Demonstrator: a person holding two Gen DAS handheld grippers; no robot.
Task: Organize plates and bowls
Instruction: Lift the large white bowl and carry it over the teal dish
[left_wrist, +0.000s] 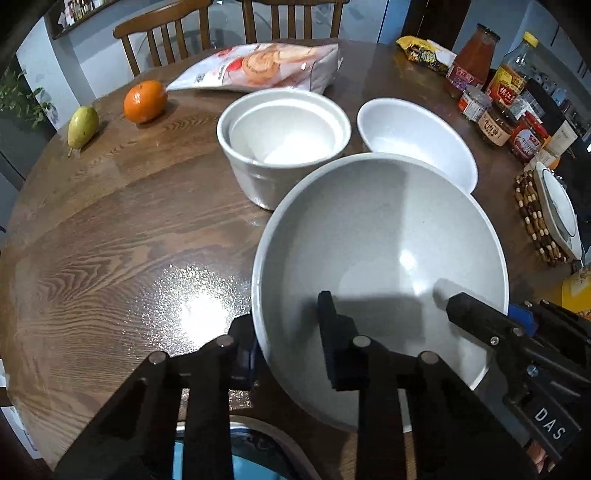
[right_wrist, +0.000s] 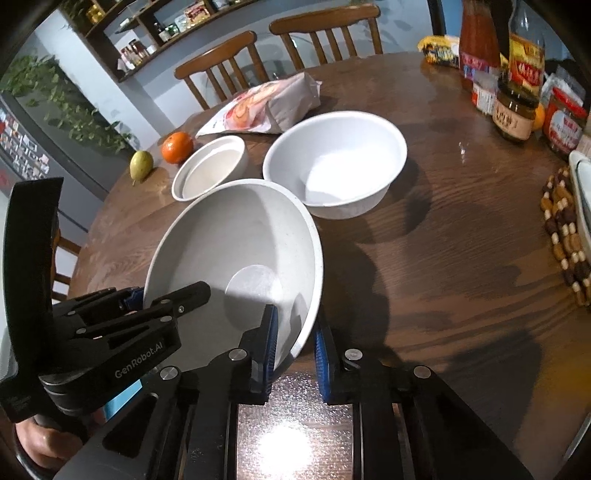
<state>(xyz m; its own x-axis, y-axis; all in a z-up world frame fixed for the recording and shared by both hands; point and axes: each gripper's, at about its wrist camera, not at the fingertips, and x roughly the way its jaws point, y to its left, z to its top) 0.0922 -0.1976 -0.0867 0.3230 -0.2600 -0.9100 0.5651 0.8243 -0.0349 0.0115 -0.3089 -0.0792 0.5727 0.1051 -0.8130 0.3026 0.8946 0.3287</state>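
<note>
Big grey bowl (left_wrist: 380, 258): tipped up on the brown bench (left_wrist: 110, 240), close to me; both my claws hold its rim
Left claw (left_wrist: 286, 347): pinched on the near-left rim; one finger inside, one outside
Right claw (right_wrist: 295, 339): pinched on the other rim the same way
Nested white bowls (left_wrist: 284, 147): just behind the grey bowl
Wide white bowl (right_wrist: 336, 166): beside them, sitting flat
Orange (left_wrist: 144, 101) and pear (left_wrist: 83, 126): far left, near the bench edge

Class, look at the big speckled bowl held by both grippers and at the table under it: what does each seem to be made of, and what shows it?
Speckled bowl: probably glazed ceramic or melamine; pale grey, fine flecks, a soft glossy highlight. The look alone cannot settle which.
Table: wood or wood veneer, dark brown, with clear grain lines and a shiny, likely varnished top that mirrors the lamp.
</note>
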